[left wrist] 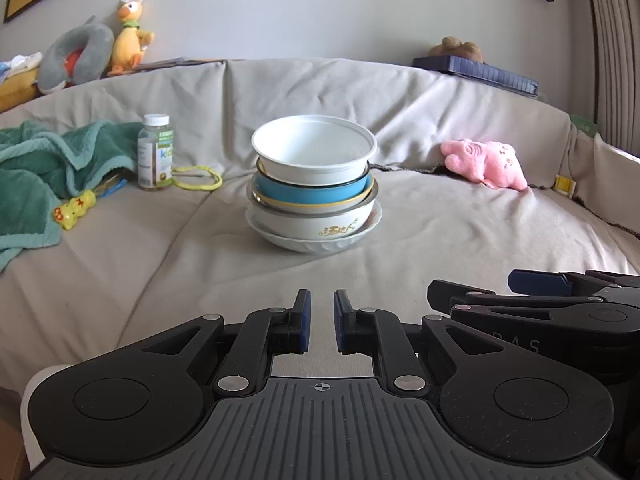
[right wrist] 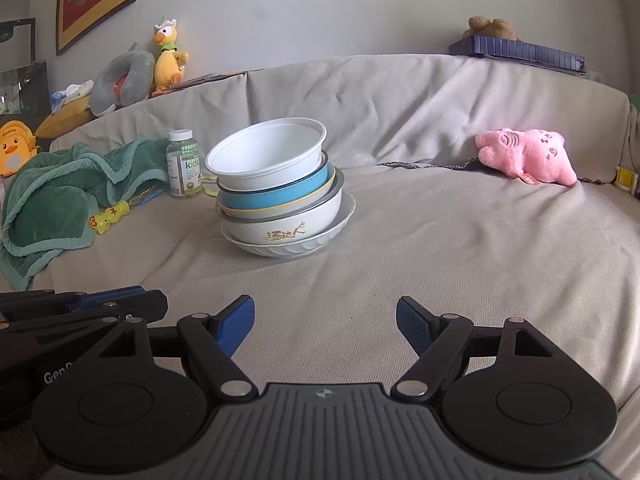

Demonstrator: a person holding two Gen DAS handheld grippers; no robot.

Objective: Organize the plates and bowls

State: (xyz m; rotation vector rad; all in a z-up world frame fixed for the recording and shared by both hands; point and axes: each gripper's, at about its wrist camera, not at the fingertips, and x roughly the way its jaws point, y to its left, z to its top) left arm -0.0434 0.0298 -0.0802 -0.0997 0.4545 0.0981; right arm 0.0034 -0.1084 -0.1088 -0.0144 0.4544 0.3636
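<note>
Nearest us in the left wrist view, our left gripper (left wrist: 321, 312) has its blue pads drawn in narrow with only a slim gap and nothing between them. At four o'clock from it our right gripper (right wrist: 325, 314) lies alongside; in its own view its fingers (right wrist: 412, 322) stand wide apart, empty, over bare cloth. Both sit low above the beige sofa cover (left wrist: 168, 264).

Out at twelve o'clock from the left tongs, well apart from them, stands the stack of bowls (left wrist: 314, 188) on the seat: a white plastic bowl (left wrist: 314, 148) on top, a blue bowl (left wrist: 316, 192) under it, then a metal-rimmed one, a white bowl with gold lettering (right wrist: 280, 228), and a shallow white dish (left wrist: 316, 242) at the bottom. From the right view the stack leans and sits at eleven o'clock.

At ten o'clock we see a vitamin bottle (left wrist: 155, 152) beside a green towel (left wrist: 44, 176) and a small yellow toy (left wrist: 74, 210). At two o'clock lies a pink plush (left wrist: 486, 164) against the backrest.
</note>
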